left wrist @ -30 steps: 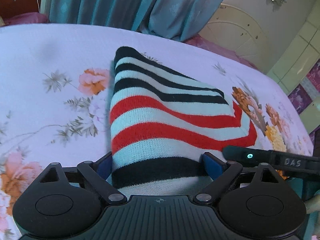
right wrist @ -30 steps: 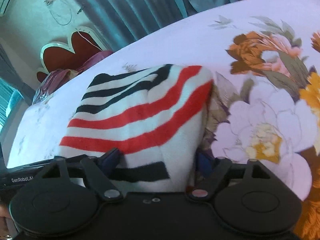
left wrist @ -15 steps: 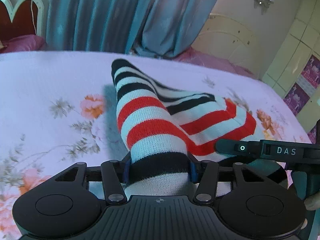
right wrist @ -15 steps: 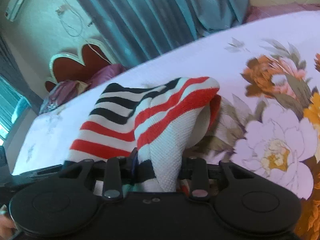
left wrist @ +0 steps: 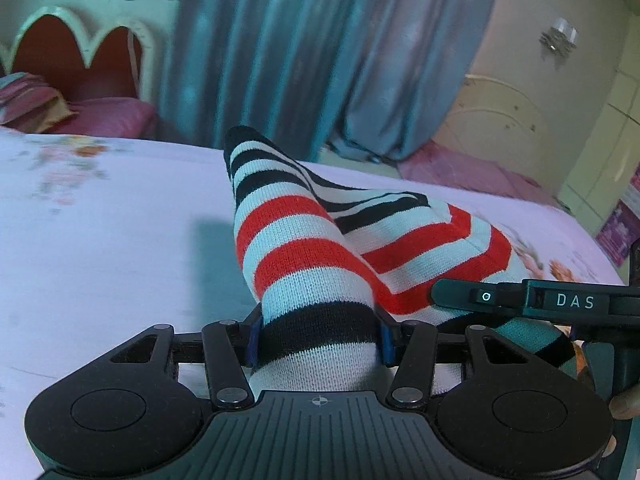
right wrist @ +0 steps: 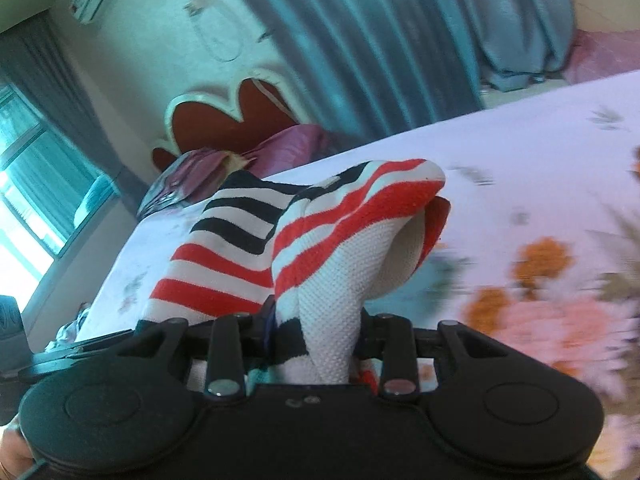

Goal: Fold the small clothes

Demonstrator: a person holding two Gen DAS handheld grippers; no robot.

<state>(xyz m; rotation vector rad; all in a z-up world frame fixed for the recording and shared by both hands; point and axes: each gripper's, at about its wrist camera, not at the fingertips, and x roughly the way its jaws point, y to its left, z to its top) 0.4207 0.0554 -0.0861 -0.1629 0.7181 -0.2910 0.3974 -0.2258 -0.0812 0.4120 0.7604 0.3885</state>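
A small knitted garment (left wrist: 316,248) with red, white and black stripes is lifted off the floral bedsheet (left wrist: 100,240) at its near edge. My left gripper (left wrist: 318,336) is shut on the garment's near left corner, the blue pads pressing a bunched black stripe. In the right wrist view the striped garment (right wrist: 320,248) rises and folds over, showing its white inside. My right gripper (right wrist: 316,332) is shut on its near right corner. The far end of the garment still rests on the sheet.
The right tool's black body (left wrist: 540,302) juts in at the left view's right edge. Blue curtains (left wrist: 320,52) hang beyond the bed. A red scalloped headboard (right wrist: 232,116) and pink pillows (right wrist: 280,148) sit at the bed's far end.
Both grippers closed on the garment's near corners, then rose and moved forward, lifting the near edge off the sheet so the cloth bunches and tents upward.
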